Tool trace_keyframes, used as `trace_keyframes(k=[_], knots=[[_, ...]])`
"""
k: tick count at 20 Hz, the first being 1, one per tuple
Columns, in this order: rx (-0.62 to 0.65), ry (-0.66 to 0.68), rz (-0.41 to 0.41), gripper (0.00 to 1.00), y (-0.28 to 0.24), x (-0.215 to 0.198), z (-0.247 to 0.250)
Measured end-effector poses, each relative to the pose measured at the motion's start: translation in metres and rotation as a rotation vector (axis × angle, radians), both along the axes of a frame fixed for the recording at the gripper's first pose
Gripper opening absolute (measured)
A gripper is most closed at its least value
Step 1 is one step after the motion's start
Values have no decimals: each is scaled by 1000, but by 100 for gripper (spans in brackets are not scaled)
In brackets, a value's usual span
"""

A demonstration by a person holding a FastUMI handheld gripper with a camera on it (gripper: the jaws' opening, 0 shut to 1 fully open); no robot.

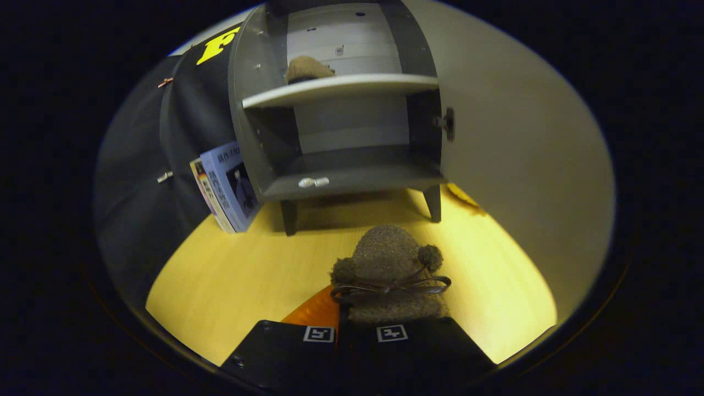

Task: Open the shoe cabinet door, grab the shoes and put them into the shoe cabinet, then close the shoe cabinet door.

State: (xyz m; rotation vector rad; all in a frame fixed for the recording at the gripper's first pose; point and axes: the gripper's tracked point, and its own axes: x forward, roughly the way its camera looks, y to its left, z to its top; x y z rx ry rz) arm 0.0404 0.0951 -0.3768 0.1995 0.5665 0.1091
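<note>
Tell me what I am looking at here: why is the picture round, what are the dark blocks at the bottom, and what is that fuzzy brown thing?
The picture comes from a wide-angle camera riding on hand-held tongs, looking forward along their two fingers; that lens makes it round. A person carries the tool; there is no robot arm. The dark blocks at the bottom are those two fingers.

The fuzzy brown thing is a slipper-like shoe with pompoms and a thin bow, sitting between the fingers. They look closed on it, though their contact is hidden.

Beyond it stands a small grey shoe cabinet on legs, on a pale wooden floor. Its door is swung open beside the shoe. A matching shoe already rests on the upper shelf. Some books lean against the cabinet's other side.
</note>
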Motion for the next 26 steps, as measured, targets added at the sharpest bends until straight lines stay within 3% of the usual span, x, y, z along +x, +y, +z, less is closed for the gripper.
trace_keyframes(k=[7, 13, 17, 26], knots=[[-4, -120, -8, 13, -14, 76, 177], [1, -220, 9, 13, -9, 197, 267], [-47, -202, 27, 13, -7, 268, 268], [-43, -83, -22, 13, -10, 361, 220]])
